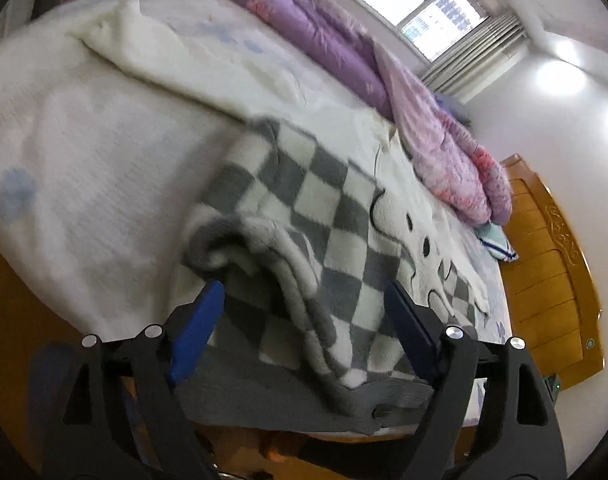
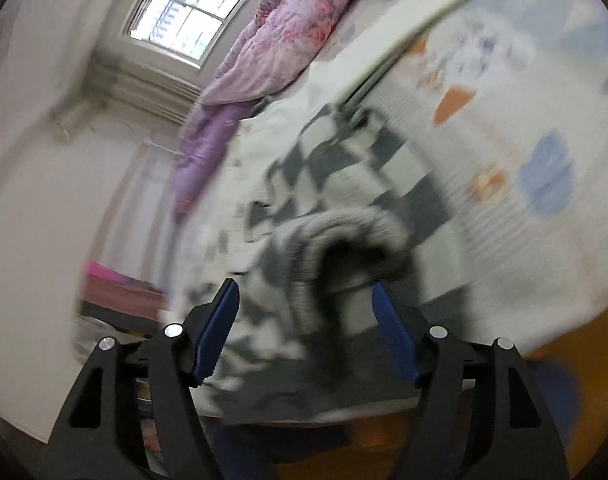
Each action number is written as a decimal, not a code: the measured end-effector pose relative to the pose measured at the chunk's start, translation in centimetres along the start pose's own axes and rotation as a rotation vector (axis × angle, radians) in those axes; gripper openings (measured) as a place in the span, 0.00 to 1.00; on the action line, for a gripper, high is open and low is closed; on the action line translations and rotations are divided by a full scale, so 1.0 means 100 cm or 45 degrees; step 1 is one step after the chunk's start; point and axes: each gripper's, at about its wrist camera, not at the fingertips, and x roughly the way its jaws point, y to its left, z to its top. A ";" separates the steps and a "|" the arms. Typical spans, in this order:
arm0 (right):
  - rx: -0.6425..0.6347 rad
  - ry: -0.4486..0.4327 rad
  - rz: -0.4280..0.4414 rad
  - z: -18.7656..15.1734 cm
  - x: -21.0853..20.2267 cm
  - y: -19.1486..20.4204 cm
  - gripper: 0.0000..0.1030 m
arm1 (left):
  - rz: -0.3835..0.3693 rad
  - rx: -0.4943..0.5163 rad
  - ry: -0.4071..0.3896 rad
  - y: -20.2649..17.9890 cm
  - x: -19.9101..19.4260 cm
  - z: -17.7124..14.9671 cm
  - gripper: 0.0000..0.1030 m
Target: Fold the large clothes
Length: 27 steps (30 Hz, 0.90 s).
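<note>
Left gripper (image 1: 304,300) sitting wide open over checkered sweater (image 1: 324,216), right gripper (image 2: 306,300) also gaping wide over its bunched cuff (image 2: 356,236), sweater lying on bed (image 1: 83,152), purple quilt (image 1: 344,48) beyond

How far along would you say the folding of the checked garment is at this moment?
Early. The checked sweater lies on the bed, its sleeve already laid across the body. Left gripper and right gripper are open, holding nothing. The main folds remain.
</note>
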 end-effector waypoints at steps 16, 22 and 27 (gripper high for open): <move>-0.237 -0.136 -0.237 0.004 -0.006 0.004 0.12 | 0.190 0.030 0.138 0.024 0.040 -0.013 0.13; -0.259 -0.017 -0.454 -0.013 0.008 -0.035 0.12 | 0.258 0.004 0.188 0.047 0.044 -0.027 0.13; -0.272 -0.015 -0.526 -0.019 0.009 -0.045 0.12 | 0.298 0.069 0.201 0.045 0.042 -0.032 0.13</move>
